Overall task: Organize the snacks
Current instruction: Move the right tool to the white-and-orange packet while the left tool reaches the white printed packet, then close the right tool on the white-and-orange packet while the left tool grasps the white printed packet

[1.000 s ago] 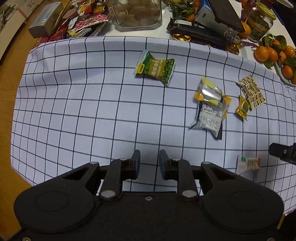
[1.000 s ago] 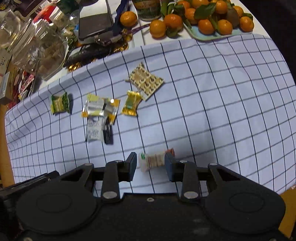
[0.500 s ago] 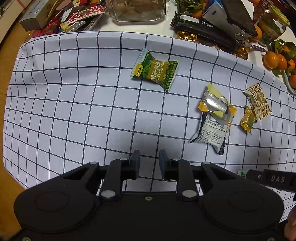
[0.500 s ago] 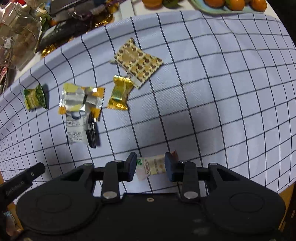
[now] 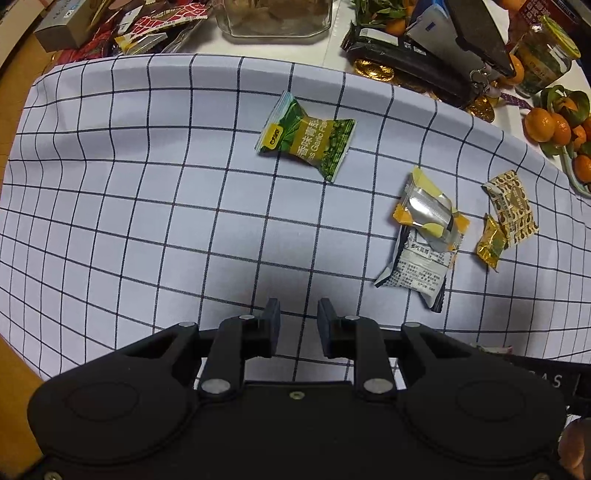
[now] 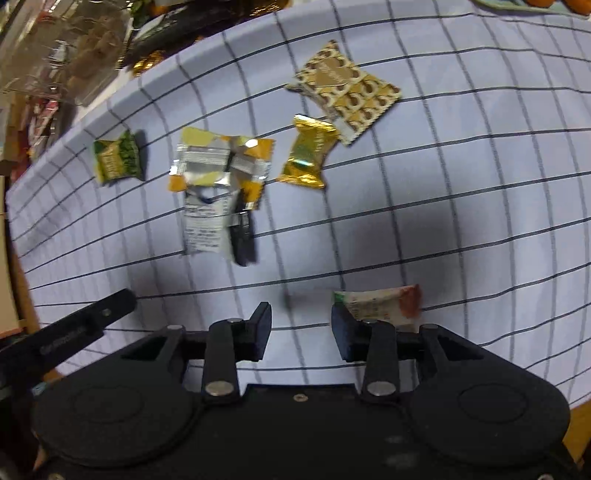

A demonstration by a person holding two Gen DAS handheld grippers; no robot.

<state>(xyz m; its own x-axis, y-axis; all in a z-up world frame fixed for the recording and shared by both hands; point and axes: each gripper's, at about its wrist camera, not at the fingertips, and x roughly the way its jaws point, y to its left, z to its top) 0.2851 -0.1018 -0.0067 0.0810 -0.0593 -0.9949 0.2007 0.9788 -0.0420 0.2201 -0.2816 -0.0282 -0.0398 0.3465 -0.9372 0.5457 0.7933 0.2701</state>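
Left gripper (image 5: 298,323): pointing down over checked cloth (image 5: 147,206), jaws narrowly parted, empty.
Right gripper (image 6: 301,328): tilted steeply down, jaws apart, empty.
White-red snack (image 6: 380,306): on cloth, just outside right finger; earlier between the jaws.

Probably home: cluttered table (image 5: 340,33), checked cloth (image 5: 147,184)
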